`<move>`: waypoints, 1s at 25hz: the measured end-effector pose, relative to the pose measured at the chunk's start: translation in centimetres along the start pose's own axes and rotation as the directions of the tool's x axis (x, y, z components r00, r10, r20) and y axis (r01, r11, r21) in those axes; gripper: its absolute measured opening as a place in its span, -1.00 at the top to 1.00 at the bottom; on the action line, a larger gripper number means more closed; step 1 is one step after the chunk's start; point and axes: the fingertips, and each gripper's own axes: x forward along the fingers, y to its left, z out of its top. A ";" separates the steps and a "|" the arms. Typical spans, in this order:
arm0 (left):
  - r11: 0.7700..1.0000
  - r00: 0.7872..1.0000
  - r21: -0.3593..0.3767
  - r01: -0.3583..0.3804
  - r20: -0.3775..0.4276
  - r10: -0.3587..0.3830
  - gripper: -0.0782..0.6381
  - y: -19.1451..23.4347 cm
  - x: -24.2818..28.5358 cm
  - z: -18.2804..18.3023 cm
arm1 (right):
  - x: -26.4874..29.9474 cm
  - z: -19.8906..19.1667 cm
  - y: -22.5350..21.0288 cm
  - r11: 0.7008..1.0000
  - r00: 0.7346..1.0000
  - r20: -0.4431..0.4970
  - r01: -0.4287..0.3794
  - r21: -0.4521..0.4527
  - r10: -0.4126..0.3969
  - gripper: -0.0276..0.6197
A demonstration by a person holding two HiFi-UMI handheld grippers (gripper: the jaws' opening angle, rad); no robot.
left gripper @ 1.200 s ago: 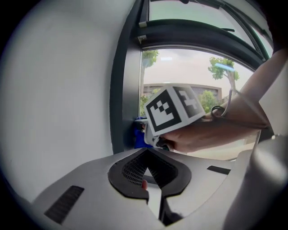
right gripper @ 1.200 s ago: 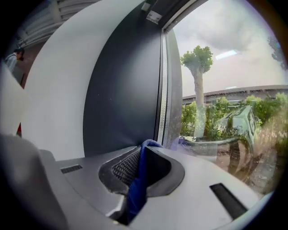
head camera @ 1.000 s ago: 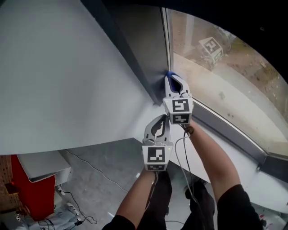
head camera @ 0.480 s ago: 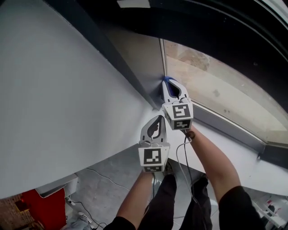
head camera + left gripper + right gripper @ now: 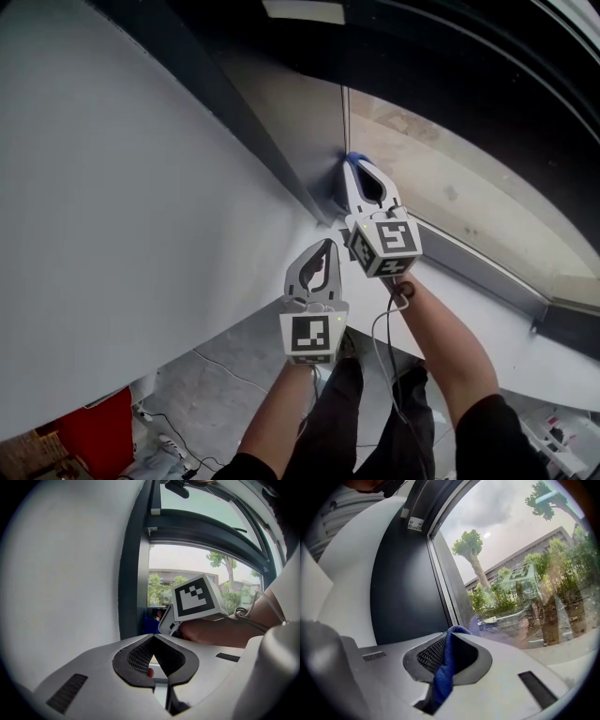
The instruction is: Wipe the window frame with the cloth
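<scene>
Cloth (image 5: 442, 677), blue, bunched, pinched in right gripper (image 5: 452, 634) jaws at dark window frame (image 5: 403, 588); left gripper (image 5: 153, 638) jaws pressed together

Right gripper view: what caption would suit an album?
Right hand-held gripper pinches a blue cloth beside the dark window frame.

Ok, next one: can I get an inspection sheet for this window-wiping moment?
Surface: white sill, nothing seen on it.
Job's things: blue cloth at the dark window frame, beside the glass.
Clutter: red object on the floor, lower left.
Tools: right tool shut on the cloth; left tool shut, empty, nearer the person.
Cables: one cable hangs from the right wrist; floor cable below.
Surroundings: white wall; trees and a building outside.
</scene>
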 end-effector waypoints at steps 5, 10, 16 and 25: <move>1.000 0.999 -0.018 -0.024 0.039 0.025 0.77 0.2 -0.2 0.3 | 0.0 1.7 0.4 0.998 0.999 0.032 -0.017 0.064 0.015 0.84; 1.000 0.998 -0.013 -0.024 0.050 0.024 0.77 0.0 -0.5 0.9 | -0.2 3.8 0.9 0.999 0.998 0.067 -0.020 0.045 0.017 0.85; 1.000 0.996 -0.003 -0.024 0.085 0.024 0.77 0.0 -1.0 3.1 | -0.6 7.8 2.3 0.999 0.992 0.121 -0.035 0.013 0.034 0.84; 0.999 0.992 -0.029 -0.033 0.124 0.036 0.77 0.2 -2.4 5.9 | -1.0 12.5 3.8 0.999 0.984 0.177 -0.030 -0.031 0.035 0.84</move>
